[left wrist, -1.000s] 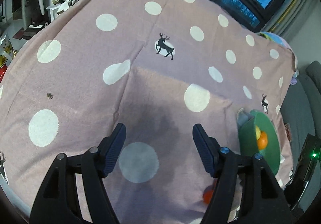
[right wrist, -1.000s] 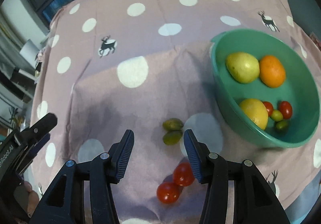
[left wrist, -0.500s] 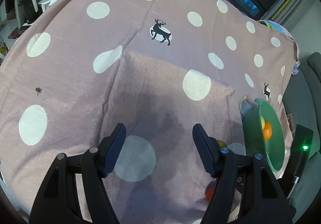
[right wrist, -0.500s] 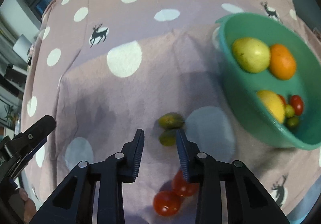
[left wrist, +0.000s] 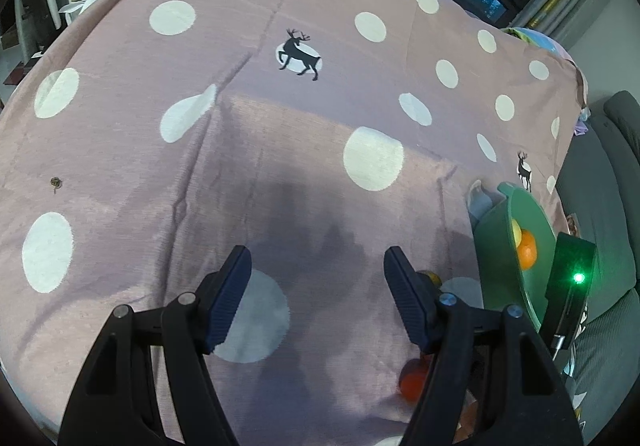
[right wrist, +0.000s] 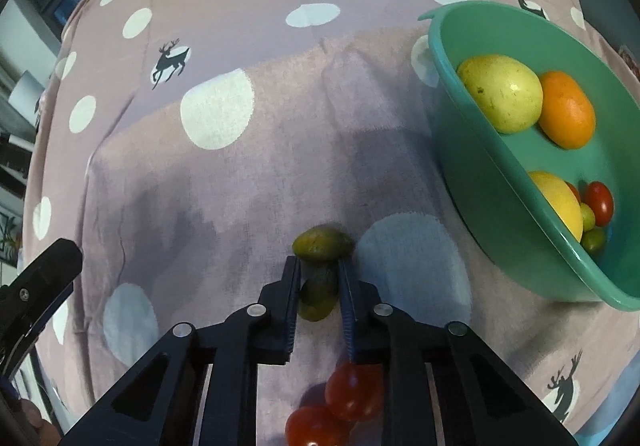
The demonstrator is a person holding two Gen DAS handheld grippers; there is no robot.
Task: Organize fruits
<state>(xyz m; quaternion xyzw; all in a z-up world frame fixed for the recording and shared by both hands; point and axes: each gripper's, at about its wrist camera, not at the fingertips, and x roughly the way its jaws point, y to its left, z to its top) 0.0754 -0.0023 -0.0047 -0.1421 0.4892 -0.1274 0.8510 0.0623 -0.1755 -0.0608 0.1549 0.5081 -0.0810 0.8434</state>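
My right claw [right wrist: 319, 288] pinches the nearer green tomato [right wrist: 316, 296] on the bench [right wrist: 208, 182]; my left claw [left wrist: 318, 296] hangs spread, empty. Bowl [right wrist: 496, 202] already holds several fruits; another green tomato [right wrist: 323, 243] and two red tomatoes [right wrist: 340, 406] remain outside.

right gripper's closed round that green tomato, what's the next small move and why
Probably lift it straight up. The right gripper is shut on the nearer green tomato, which touches a second green tomato; rising clears it before swinging to the green bowl.
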